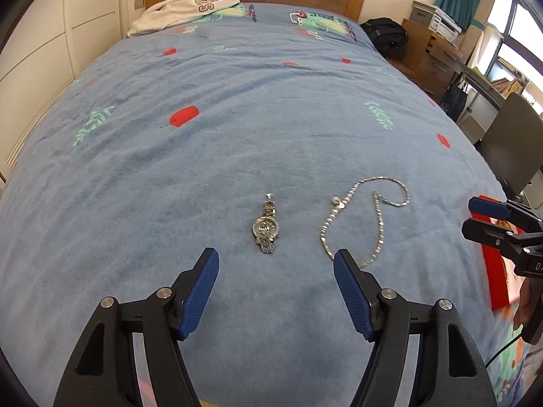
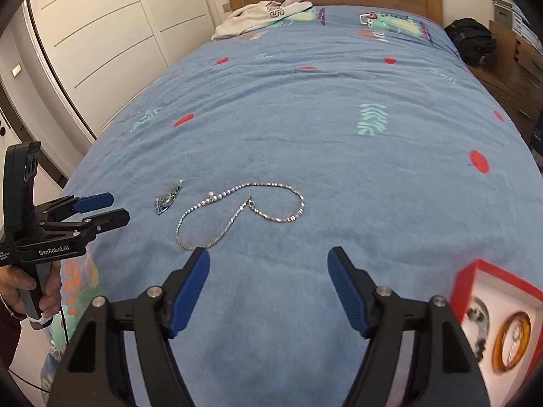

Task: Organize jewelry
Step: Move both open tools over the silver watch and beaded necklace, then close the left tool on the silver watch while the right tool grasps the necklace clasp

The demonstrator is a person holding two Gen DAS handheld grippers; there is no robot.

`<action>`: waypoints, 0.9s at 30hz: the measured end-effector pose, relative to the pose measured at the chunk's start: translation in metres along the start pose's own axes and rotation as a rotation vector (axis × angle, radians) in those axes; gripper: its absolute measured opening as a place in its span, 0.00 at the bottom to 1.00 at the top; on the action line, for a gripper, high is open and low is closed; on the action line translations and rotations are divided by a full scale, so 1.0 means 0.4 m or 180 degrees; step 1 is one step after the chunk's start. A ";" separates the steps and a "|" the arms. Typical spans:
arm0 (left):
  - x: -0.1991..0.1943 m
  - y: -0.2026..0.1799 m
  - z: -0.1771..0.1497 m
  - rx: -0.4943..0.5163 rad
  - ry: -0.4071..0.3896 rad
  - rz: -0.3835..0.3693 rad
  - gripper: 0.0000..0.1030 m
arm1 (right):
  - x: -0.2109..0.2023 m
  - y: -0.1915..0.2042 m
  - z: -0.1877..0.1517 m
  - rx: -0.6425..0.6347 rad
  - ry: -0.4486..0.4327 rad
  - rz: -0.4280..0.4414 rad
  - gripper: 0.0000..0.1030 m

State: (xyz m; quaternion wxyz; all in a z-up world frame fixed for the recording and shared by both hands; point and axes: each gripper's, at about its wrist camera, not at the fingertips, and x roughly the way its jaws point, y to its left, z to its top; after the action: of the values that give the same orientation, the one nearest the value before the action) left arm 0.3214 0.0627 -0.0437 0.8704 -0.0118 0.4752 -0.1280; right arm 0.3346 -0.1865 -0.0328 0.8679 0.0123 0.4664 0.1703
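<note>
**Two open grippers over a bed, jewelry laid out ahead**

Seen from the left wrist: left gripper (image 1: 276, 268) low over a blue bedspread (image 1: 237, 118), jaws spread wide, nothing between them. Just ahead, a small silver watch (image 1: 265, 228) lying flat on the fabric. To its right, close but apart, a silver chain necklace (image 1: 364, 218) in a loose open loop, its near end slipping behind the right-hand jaw tip. Far right edge: right gripper (image 1: 475, 218), seen side-on, jaws parted and holding nothing, with a sliver of the red box (image 1: 495, 278) behind it.

Seen from the right wrist: at far left, a hand (image 2: 20, 291) wrapped around the left gripper's handle. Then the watch, then the necklace, both ahead and left of the wide-open, unloaded jaws. At lower right, the red box standing open on the bed, white-lined, an amber bangle (image 2: 511, 341) and a blurred dark-and-white piece (image 2: 478, 320) already inside.

Likely step: picking up a loose piece for the box. Best done by lowering straight down, pressing lightly into the soft bedspread, and pinching the watch across its case or the chain where strands bunch; a thin chain slips easily and may trail.

Only the right-wrist view shows the box's contents and the hand. Only the left-wrist view shows the watch face clearly.
</note>
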 end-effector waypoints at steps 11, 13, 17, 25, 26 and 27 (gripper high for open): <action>0.151 0.041 0.035 0.0024 0.0193 -0.0038 0.59 | 0.162 -0.021 0.065 0.0111 0.0117 0.0084 0.72; 0.161 0.043 0.036 0.0046 0.0193 -0.0054 0.58 | 0.184 -0.026 0.067 0.0150 0.0153 0.0130 0.72; 0.169 0.047 0.040 0.0068 0.0173 -0.0076 0.58 | 0.219 -0.026 0.066 0.0231 0.0207 0.0193 0.72; 0.172 0.061 0.047 0.0082 0.0161 -0.0087 0.52 | 0.243 -0.005 0.077 0.0137 0.0161 0.0140 0.72; 0.173 0.059 0.046 0.0103 0.0156 -0.0079 0.52 | 0.242 -0.005 0.079 0.0124 0.0138 0.0116 0.72; 0.174 0.057 0.047 0.0116 0.0153 -0.0073 0.52 | 0.241 -0.004 0.081 0.0100 0.0123 0.0092 0.72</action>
State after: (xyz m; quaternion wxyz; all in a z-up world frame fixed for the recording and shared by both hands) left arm 0.3776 0.0664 -0.0940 0.8573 0.0017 0.4935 -0.1468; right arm 0.4102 -0.1540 -0.0927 0.8559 0.0294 0.4855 0.1758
